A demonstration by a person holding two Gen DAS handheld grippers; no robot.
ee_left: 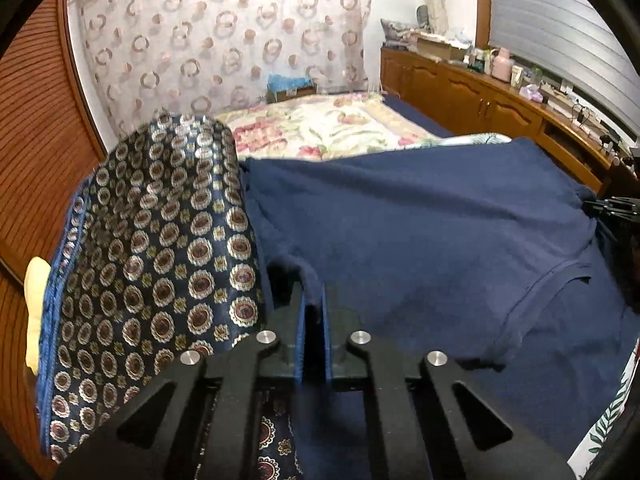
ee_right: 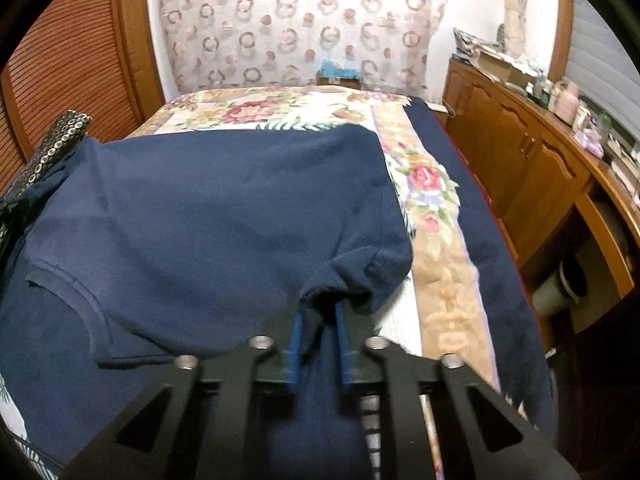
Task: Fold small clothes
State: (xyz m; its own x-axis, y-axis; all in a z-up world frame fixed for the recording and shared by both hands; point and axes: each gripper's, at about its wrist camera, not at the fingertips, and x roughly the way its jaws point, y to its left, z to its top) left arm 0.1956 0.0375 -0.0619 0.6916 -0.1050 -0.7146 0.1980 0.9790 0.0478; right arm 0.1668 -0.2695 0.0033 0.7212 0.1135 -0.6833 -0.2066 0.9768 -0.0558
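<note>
Left tool, right tool: black frames, blue pads, silver screws.

one navy t-shirt, one patterned cloth, two grippers.

back wall: white, hung with a sheer curtain printed with ring shapes
left side: slatted wooden door
right side: wooden cabinets, top cluttered with bottles and boxes
window: ribbed blind above the cabinets
bed: floral cover, reaches the back wall
</note>
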